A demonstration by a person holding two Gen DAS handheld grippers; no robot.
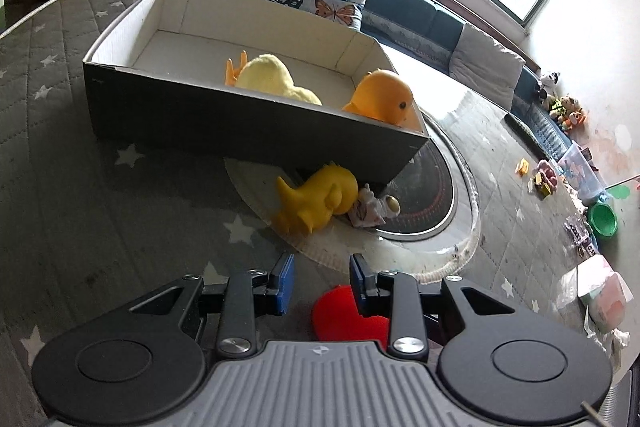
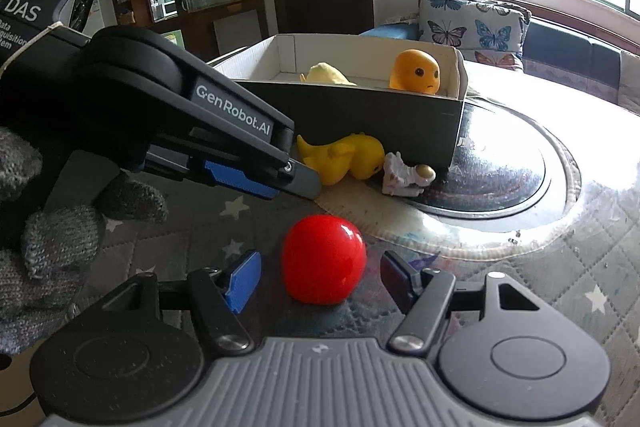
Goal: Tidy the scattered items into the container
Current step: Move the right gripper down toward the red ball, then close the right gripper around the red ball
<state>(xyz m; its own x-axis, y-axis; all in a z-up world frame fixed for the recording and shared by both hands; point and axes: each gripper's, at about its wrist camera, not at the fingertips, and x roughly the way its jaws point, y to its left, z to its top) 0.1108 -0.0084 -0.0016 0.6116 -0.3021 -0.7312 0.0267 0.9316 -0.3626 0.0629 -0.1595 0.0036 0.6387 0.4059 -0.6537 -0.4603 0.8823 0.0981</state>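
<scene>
Left wrist view
- Left gripper [image 1: 322,281]: fingers apart, nothing between them; red ball [image 1: 344,319] lies under the right finger.
- Box [image 1: 248,123]: dark walls, on the quilted table [image 1: 80,187]; holds pale yellow plush [image 1: 272,77] and orange head toy [image 1: 384,97].
- Yellow duck [image 1: 316,199]: on its side, just outside the box front, touching small white figure [image 1: 370,209].

Right wrist view
- Right gripper [image 2: 320,277]: wide apart, red ball [image 2: 324,259] between the fingers, untouched.
- Left gripper [image 2: 296,183]: enters from left above the ball, tips near the duck [image 2: 348,159].
</scene>
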